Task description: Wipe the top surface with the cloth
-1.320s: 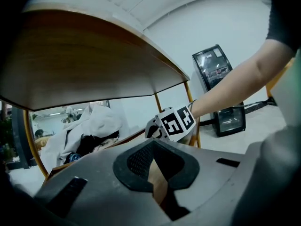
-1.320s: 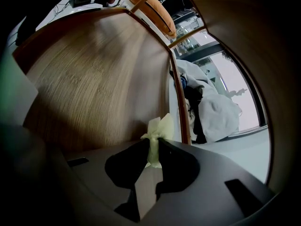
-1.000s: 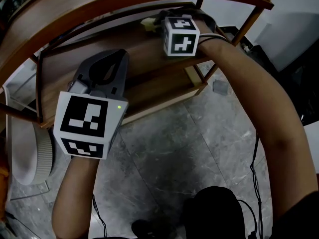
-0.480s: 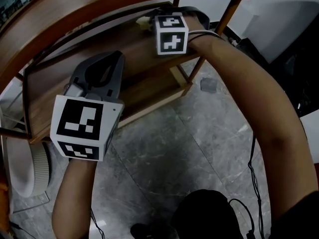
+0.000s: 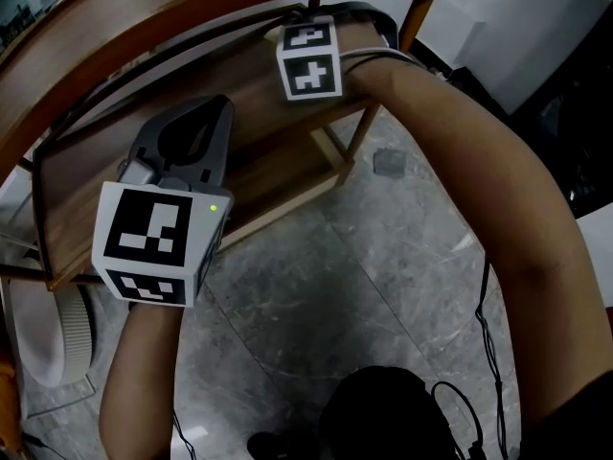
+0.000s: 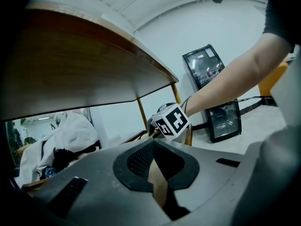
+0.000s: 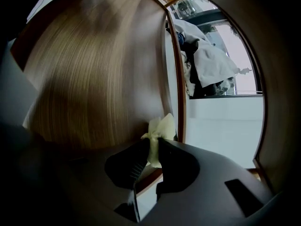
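right gripper (image 7: 153, 147) has travelled along the shelf (image 5: 273, 132) since a second ago, away from the right-hand post (image 5: 414, 12) and toward the middle of the board; the head view has swung with it. left gripper (image 5: 213, 108) has kept its station at the front edge.

findings:
- right gripper is clamped on the cloth (image 7: 160, 128), a pale yellow bunch standing up between its jaws. the cloth sits at the wooden board close to its rim; whether it is pressed flat cannot be told.
- the cloth is hidden in the head view behind the right gripper's marker cube (image 5: 311, 60).
- left gripper's jaws are drawn together with nothing between them; only wood shows past the tips. it takes no part in the wipe.
- work is on the shelf under the curved top board (image 5: 144, 27), not on that top board itself.

assessment: the wipe appears under way, with much of the board to the left not yet reached.

recommendation: only a small tuft of cloth stands proud of the jaws, so the tips should be tilted down until cloth, not jaw, meets the wood. strokes should run with the grain in overlapping passes, under steady light pressure. clearance below the top board is tight; the wrist should stay low. a harder grip is not needed, but slippage should be watched at the rim.
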### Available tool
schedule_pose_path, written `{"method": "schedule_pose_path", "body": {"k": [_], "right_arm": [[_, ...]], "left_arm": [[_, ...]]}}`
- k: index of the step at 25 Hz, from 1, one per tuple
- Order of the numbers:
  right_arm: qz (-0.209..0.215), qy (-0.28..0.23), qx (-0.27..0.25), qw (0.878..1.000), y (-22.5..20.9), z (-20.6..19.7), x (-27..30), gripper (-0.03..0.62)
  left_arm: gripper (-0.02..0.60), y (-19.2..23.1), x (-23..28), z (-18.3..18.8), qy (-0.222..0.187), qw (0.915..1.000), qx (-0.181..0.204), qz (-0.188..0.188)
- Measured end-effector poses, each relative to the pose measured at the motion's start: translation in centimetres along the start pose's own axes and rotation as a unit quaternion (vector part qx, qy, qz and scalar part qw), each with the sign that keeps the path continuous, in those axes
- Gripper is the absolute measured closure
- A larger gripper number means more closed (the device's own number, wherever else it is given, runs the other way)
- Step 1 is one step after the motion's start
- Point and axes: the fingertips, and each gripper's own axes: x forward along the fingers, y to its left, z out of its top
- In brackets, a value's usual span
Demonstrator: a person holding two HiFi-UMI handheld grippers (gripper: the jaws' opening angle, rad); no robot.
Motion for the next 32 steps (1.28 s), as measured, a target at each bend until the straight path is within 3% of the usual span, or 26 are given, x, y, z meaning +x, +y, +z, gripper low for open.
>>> {"method": "schedule_pose_path", "body": {"k": [7, 11, 13, 16, 20, 26, 32], "right_arm": [[0.005, 0.041, 0.01, 0.999, -0.2, -2.1, 0.2, 0.528], [0.002, 0.04, 0.027, 0.999, -0.3, -2.0, 0.4, 0.528], [-0.019, 0.014, 0.034, 0.999, -1.0, -0.8, 0.1, 0.528], [-0.051, -0.064, 0.038, 0.996, -2.2, 4.6, -1.0, 0.528], [-0.056, -0.157, 0.02, 0.986, -2.5, 15.3, -2.5, 0.528], [-0.067, -0.263, -0.013, 0.962, -2.1, 29.3, -5.3, 0.528], [-0.069, -0.345, -0.029, 0.936, -1.9, 39.1, -7.3, 0.528]], "left_arm": [[0.569, 0.1, -0.3, 0.0, 0.006, 1.0, 0.007, 0.004], [0.569, 1.4, -1.3, -0.6, 0.011, 0.9998, 0.006, 0.015], [0.569, 2.2, -2.1, -1.1, 0.016, 0.9996, 0.007, 0.023], [0.569, 4.3, -4.0, -2.7, 0.029, 0.9988, 0.003, 0.039], [0.569, 8.2, -7.4, -5.1, 0.04, 0.9962, -0.013, 0.077], [0.569, 12.5, -13.1, -7.8, 0.054, 0.9894, -0.01, 0.135], [0.57, 13.9, -17.7, -8.8, 0.052, 0.986, -0.031, 0.156]]}}
